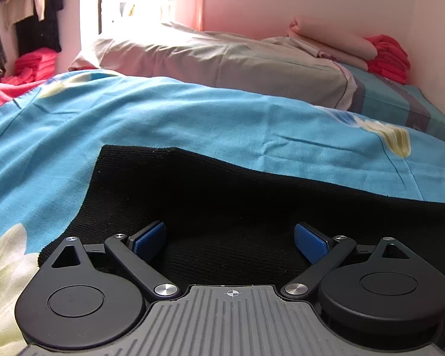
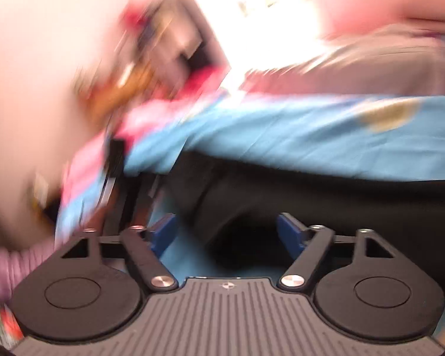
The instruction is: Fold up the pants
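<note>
Right now the black pants (image 1: 222, 195) lie flat on the blue bed cover (image 1: 163, 112), low in the middle of the left wrist picture. They run long from the left side of the frame to the right side, like a wide dark band. One short end shows at the left of the frame, with a square corner sticking up.

The left gripper (image 1: 230, 238) sits just over the pants, near that end. Its two blue pads (image 1: 151, 237) are wide apart, and black cloth shows between them. The pads do not squeeze it.

The right wrist picture is very blurry. The right gripper (image 2: 227, 233) is wide apart too, with nothing pinched. The pants (image 2: 311, 204) fill the middle and right of that frame, just ahead of the fingers, and a bit of blue cover shows under the left pad.

Both grippers are close to the pants, so either one could grab first. I think the next move is to pinch an edge and carry it along the long way of the pants to fold them. A gray pillow (image 1: 222, 56) lies farther back.
</note>
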{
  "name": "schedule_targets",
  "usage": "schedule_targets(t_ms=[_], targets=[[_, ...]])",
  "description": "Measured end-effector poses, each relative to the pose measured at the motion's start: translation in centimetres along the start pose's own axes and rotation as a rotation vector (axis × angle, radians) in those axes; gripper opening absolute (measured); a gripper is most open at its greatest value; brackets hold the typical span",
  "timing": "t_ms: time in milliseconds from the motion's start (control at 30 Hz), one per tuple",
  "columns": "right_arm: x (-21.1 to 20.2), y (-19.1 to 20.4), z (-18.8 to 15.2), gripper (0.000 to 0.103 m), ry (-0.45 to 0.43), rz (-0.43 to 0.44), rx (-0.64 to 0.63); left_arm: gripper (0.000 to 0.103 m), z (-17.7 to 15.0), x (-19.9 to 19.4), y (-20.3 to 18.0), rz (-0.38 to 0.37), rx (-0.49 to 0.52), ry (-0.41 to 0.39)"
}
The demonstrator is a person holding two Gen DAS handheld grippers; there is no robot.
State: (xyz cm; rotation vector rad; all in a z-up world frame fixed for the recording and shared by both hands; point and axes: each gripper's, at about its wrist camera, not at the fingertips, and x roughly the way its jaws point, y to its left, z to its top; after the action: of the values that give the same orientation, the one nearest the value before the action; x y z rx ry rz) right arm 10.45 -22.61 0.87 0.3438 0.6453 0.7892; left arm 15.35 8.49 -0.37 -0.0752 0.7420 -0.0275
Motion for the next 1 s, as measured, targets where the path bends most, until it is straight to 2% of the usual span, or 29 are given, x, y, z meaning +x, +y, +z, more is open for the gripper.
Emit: schedule_targets(t_ms=[33, 100, 133, 167, 200, 233, 300, 333, 367, 400, 433, 500, 533, 567, 600, 633, 700, 767, 800, 867, 933, 1000], targets=[[-0.5, -2.0, 0.2, 0.082, -0.032, -0.040, 0.059, 0.103, -0.1, 0.0, -0.1, 0.006, 0.008, -0.001], [-1.6, -6.4, 0.4, 0.065, -0.020, -0.206, 0.137, 0.103, -0.2, -0.1, -0.3, 0.021, 0.026, -0.004], [-2.7, -8.3, 0.4, 0.042, -0.029, -0.278, 0.148, 0.103, -0.3, -0.2, -0.2, 0.023, 0.029, -0.005], [-4.7, -10.8, 0.4, 0.025, -0.061, -0.309, 0.195, 0.103, -0.3, -0.2, -0.1, 0.020, 0.026, -0.006], [-6.8, -13.3, 0.2, 0.027, -0.098, -0.294, 0.288, 0.103, -0.3, -0.2, 0.0, 0.016, 0.021, -0.006], [-9.4, -15.9, 0.0, 0.033, -0.161, -0.318, 0.401, 0.103, -0.2, -0.2, 0.1, 0.013, 0.018, -0.007], [-14.3, -19.8, -0.2, 0.021, -0.295, -0.491, 0.486, 0.103, -0.3, -0.2, 0.0, 0.014, 0.020, -0.009], [-16.4, -21.7, -0.4, 0.000, -0.349, -0.550, 0.537, 0.103, -0.3, -0.3, 0.0, 0.017, 0.023, -0.010], [-18.6, -23.8, -0.8, 0.000, -0.409, -0.583, 0.618, 0.103, -0.3, -0.3, -0.1, 0.020, 0.024, -0.013], [-20.2, -24.9, -1.1, 0.000, -0.455, -0.667, 0.676, 0.103, -0.3, -0.4, 0.0, 0.021, 0.023, -0.015], [-21.3, -25.4, -1.3, 0.000, -0.507, -0.705, 0.700, 0.103, -0.3, -0.5, 0.0, 0.023, 0.020, -0.016], [-22.7, -24.6, -0.5, 0.015, -0.552, -0.857, 0.689, 0.103, -0.2, -1.1, 0.2, 0.032, 0.015, -0.025], [-22.1, -23.1, 0.1, 0.033, -0.557, -0.954, 0.637, 0.103, -0.2, -1.7, 0.4, 0.042, 0.016, -0.041], [-20.8, -21.6, 0.7, 0.043, -0.548, -1.001, 0.576, 0.103, -0.1, -2.5, 0.5, 0.072, 0.018, -0.066], [-18.6, -19.7, 1.4, 0.043, -0.527, -1.011, 0.500, 0.103, 0.1, -3.4, 0.9, 0.101, 0.019, -0.095], [-17.1, -18.1, 2.1, 0.044, -0.505, -0.984, 0.430, 0.103, 0.3, -4.5, 1.4, 0.111, 0.011, -0.131], [-12.6, -14.4, 4.0, 0.051, -0.416, -0.855, 0.290, 0.103, 0.7, -6.8, 3.1, 0.127, -0.038, -0.208], [-6.7, -10.1, 6.0, 0.063, -0.291, -0.697, 0.140, 0.103, 1.2, -8.3, 4.9, 0.216, -0.098, -0.263], [-3.8, -7.8, 6.8, 0.065, -0.231, -0.624, 0.061, 0.103, 1.3, -8.8, 5.9, 0.273, -0.129, -0.280], [2.4, -2.8, 7.9, 0.071, -0.118, -0.477, -0.095, 0.103, 1.3, -9.2, 8.1, 0.352, -0.191, -0.298], [9.2, 2.3, 8.5, 0.074, -0.020, -0.355, -0.250, 0.103, 1.2, -9.1, 10.0, 0.382, -0.252, -0.285], [15.0, 6.6, 8.5, 0.074, 0.053, -0.278, -0.360, 0.103, 1.3, -8.7, 11.3, 0.390, -0.294, -0.256]])
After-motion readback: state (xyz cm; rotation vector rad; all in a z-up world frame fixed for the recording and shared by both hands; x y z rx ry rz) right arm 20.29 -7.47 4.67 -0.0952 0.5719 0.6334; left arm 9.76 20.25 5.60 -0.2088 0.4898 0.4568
